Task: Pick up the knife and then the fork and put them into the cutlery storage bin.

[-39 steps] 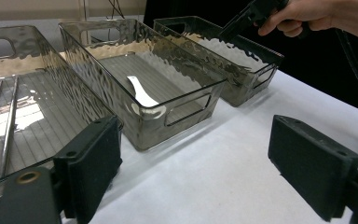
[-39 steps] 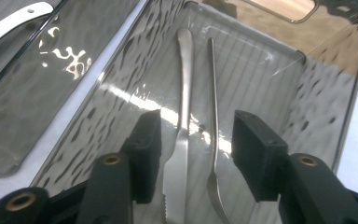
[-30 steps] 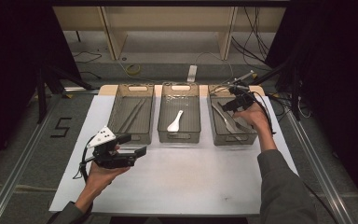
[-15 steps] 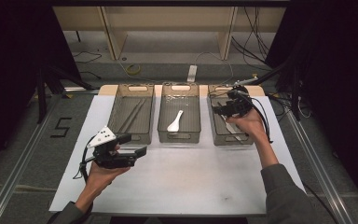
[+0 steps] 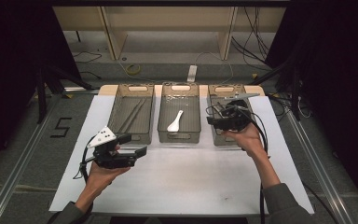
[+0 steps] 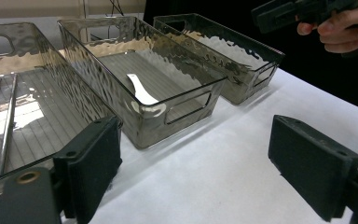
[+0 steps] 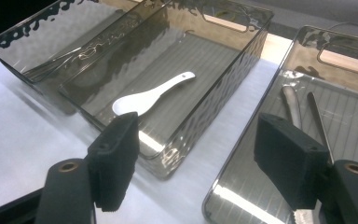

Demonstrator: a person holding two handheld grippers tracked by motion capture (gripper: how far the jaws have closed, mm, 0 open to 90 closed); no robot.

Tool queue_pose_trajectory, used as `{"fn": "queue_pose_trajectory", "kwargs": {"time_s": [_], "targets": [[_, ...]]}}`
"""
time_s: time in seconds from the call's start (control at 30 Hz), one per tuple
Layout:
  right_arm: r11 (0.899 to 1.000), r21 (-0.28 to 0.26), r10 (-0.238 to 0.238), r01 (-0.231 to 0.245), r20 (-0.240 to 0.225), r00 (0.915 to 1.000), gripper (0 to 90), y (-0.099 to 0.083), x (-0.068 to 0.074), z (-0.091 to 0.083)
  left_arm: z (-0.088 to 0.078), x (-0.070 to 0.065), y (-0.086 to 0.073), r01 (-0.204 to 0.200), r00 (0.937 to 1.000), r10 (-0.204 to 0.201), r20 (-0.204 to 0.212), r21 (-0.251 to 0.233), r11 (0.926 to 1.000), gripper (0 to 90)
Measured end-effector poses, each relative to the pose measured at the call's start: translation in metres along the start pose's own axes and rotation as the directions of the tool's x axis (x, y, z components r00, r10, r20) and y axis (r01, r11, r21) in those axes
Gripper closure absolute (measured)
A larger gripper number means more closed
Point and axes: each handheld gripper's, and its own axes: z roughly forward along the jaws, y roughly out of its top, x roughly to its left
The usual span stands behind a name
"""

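Note:
Three smoky clear trays stand side by side on white paper. A white spoon [image 5: 175,121] [image 6: 139,91] [image 7: 149,95] lies in the middle tray [image 5: 179,137] [image 7: 168,161]. My right gripper [image 5: 211,120] [image 7: 200,140] [image 6: 279,14] hovers over the right tray [image 5: 228,87] and points left toward the middle tray. Its jaws have just been opening and are open, with nothing between them. My left gripper [image 5: 135,143] [image 6: 193,140] is held open and empty above the paper, just in front of the left tray [image 5: 130,136].
Two thin metal sticks [image 5: 133,114] [image 6: 7,126] lie in the left tray. Metal cutlery [image 7: 291,109], one piece with a serrated blade, lies in the right tray. Bare white paper [image 5: 191,182] stretches in front of the trays. Cables and a frame lie beyond the table.
The right gripper came from the right tray's far corner toward the near left, over the tray, and its jaws spread wider. The left gripper kept still.

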Motion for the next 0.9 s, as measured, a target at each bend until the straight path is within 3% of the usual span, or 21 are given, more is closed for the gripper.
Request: {"fn": "queue_pose_trajectory", "kwargs": {"time_s": [0.2,0.4,0.57,0.63,0.9], "targets": [[0.998,-0.062,0.022,-0.022,-0.006,0.9997,30.1,-0.013,0.005,-0.004,0.0,0.0,0.0,-0.003,1.0,0.003,0.001,0.003,1.0,16.2],[0.997,-0.072,0.017,-0.02,-0.048,0.9987,22.7,-0.02,0.015,-0.009,0.0,0.0,0.0,-0.003,1.0,0.003,0.002,0.005,1.0,16.2],[0.996,-0.094,-0.001,-0.005,-0.061,0.9981,22.3,-0.029,0.026,-0.014,0.0,-0.001,0.0,-0.004,1.0,0.004,0.004,0.003,1.0,16.2],[0.996,-0.091,0.009,-0.017,-0.088,0.9961,22.3,-0.034,0.029,-0.015,0.0,-0.001,0.0,-0.004,1.0,0.004,0.005,0.002,1.0,16.2],[0.994,-0.111,-0.016,0.005,-0.103,0.9945,23.1,-0.053,0.041,-0.017,0.0,-0.001,0.0,-0.003,1.0,0.003,0.009,0.003,1.0,16.2]]}}
